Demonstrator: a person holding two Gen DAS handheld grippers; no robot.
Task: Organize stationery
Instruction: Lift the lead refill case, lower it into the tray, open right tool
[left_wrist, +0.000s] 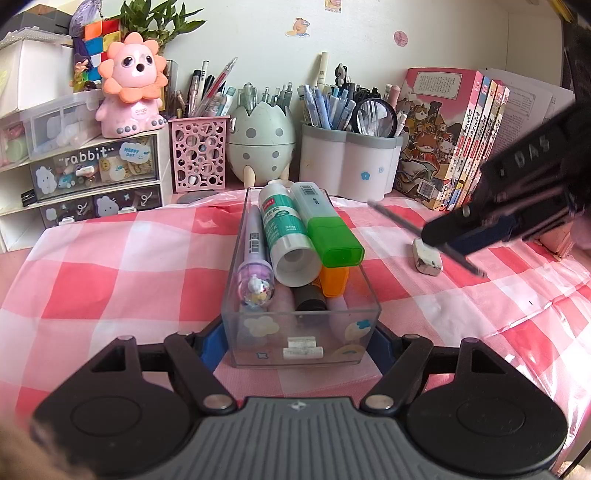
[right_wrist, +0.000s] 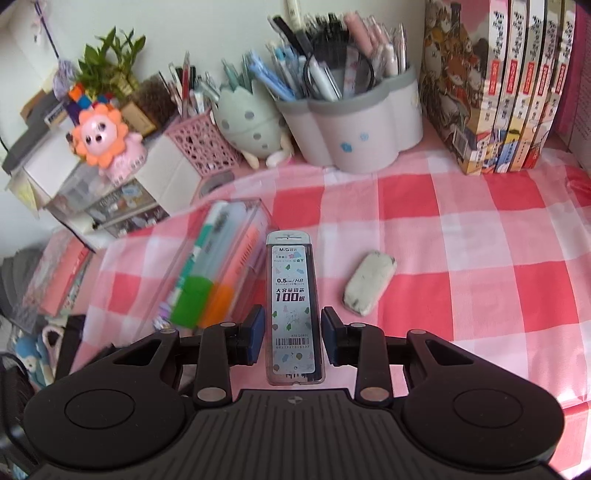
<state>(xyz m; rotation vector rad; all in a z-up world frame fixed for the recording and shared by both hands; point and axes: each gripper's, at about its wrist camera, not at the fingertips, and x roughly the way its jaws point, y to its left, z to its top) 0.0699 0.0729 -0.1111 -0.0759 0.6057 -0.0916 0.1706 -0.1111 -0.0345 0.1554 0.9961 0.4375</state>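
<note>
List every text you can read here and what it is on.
"rabbit": drawer unit
"HAPPY DAY": same drawer
"DAS": right gripper
"M&G", "0.5", "HB", "100": lead case
Glue stick, purple pen, book spines, barcodes: too small or blurred to read.

Your left claw sits low in its own view, its blue pads closed against both sides of the clear box, angled gently downward. Your right claw enters the left view from the right edge, tilted steeply down, its pads clamped on a flat lead case.
</note>
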